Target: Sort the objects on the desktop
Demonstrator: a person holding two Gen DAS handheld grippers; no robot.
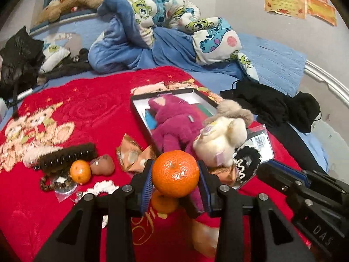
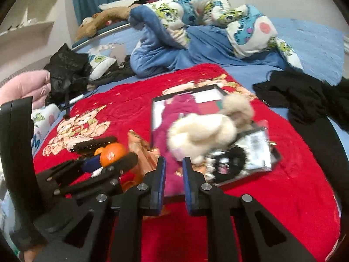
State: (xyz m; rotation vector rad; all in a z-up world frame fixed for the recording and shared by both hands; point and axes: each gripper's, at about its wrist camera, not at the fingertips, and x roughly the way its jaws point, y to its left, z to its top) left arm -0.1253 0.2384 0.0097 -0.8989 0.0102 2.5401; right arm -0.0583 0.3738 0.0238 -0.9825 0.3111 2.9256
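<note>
While the left tongs (image 1: 175,174) clamp a mandarin (image 1: 175,173) just in front of the black-rimmed box (image 1: 139,111) holding the magenta plush (image 1: 172,122), a steady, gentle squeeze seems wise, so the rind isn't crushed. The right tongs (image 2: 174,170) hover near the box's front, slightly apart, gripping nothing.

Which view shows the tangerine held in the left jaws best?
The left wrist view: the tangerine sits sharp and centred, squeezed between the left gripper's blue pads. The right wrist view shows only its blurred upper part at the left, partly hidden behind the left gripper's fingers.
</note>
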